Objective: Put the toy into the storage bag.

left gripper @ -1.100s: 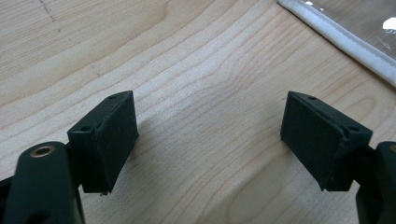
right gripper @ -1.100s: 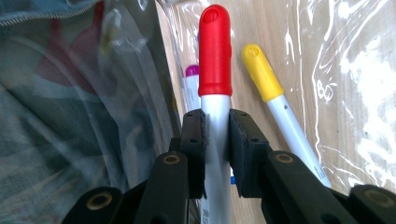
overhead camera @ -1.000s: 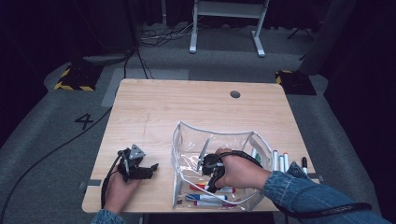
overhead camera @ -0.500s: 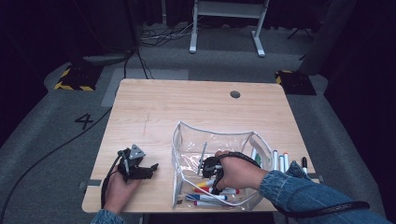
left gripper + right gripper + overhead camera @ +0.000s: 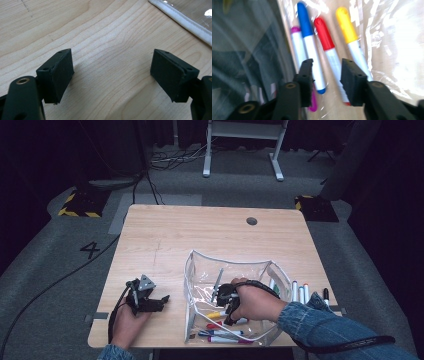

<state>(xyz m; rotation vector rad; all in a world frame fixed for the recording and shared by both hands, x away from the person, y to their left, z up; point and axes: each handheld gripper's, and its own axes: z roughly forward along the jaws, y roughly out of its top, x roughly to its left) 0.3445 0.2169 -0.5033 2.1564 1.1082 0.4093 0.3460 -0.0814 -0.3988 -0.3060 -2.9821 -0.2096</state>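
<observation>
The right tongs (image 5: 325, 77) sit inside the clear pouch (image 5: 227, 265), low over four markers lying side by side on its floor. Their jaws stand partly apart with nothing gripped; the red marker (image 5: 329, 48) runs up through the gap between them, and the blue marker (image 5: 309, 45) lies just beside the left jaw. The purple marker (image 5: 297, 47) lies against the pouch wall on the far side of the blue one, and the yellow marker (image 5: 352, 37) lies beside the right jaw. Whether either jaw touches a marker cannot be told, as the right gripper view is blurred. In the high view the right tongs (image 5: 229, 302) are mostly under the hand, near the pouch's front wall, so room there is tight: plastic close on one side, markers underneath.

The left tongs (image 5: 112, 75) are released, jaws wide apart over bare wood, holding nothing. The pouch's white rim (image 5: 182, 22) crosses the upper corner of the left gripper view, apart from the jaws. From above, the left tongs (image 5: 150, 301) rest on the desk (image 5: 200, 235) near its front edge, left of the pouch, with open wood ahead and to the left.

More markers (image 5: 300, 292) lie on the desk just right of the pouch, close to the right edge. The far half of the desk is free wood, with a small round hole (image 5: 251, 221) near the back.
</observation>
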